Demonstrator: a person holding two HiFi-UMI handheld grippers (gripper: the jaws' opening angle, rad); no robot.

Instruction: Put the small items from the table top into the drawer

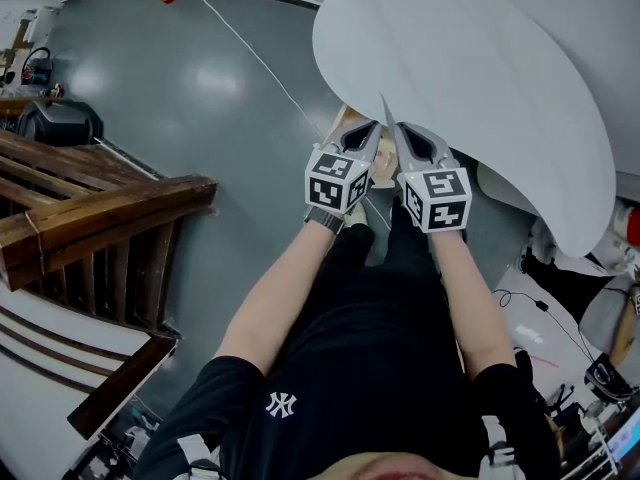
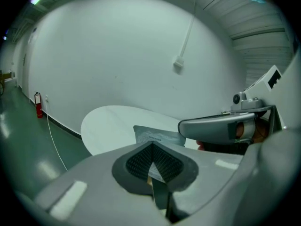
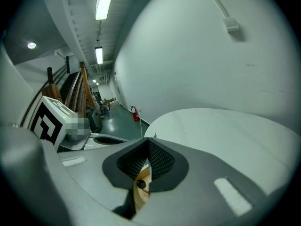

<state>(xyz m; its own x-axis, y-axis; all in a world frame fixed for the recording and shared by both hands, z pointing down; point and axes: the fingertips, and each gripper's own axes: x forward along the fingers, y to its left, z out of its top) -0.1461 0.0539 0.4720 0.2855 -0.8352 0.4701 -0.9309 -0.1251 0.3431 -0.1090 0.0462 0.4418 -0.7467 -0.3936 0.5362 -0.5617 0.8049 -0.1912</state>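
My left gripper [image 1: 371, 134] is shut on a thin grey packet [image 2: 158, 136] with small print, which stands up above the jaws. In the head view the packet [image 1: 384, 111] shows edge-on as a pale sliver between the two grippers. My right gripper [image 1: 401, 135] is right beside the left one, jaws together and nothing seen between them. Both hover at the near edge of the round white table top [image 1: 470, 78]. Below them lies a light wooden drawer [image 1: 347, 126]. Through the right jaws' gap I see wood with a dark knob [image 3: 140, 185]. No other small items show on the table.
A dark wooden staircase rail [image 1: 100, 218] stands to the left on the grey floor. A white cable [image 1: 250, 48] runs across the floor to the table. Cables and gear [image 1: 590, 368] clutter the right. A red extinguisher [image 2: 38, 105] stands by the white wall.
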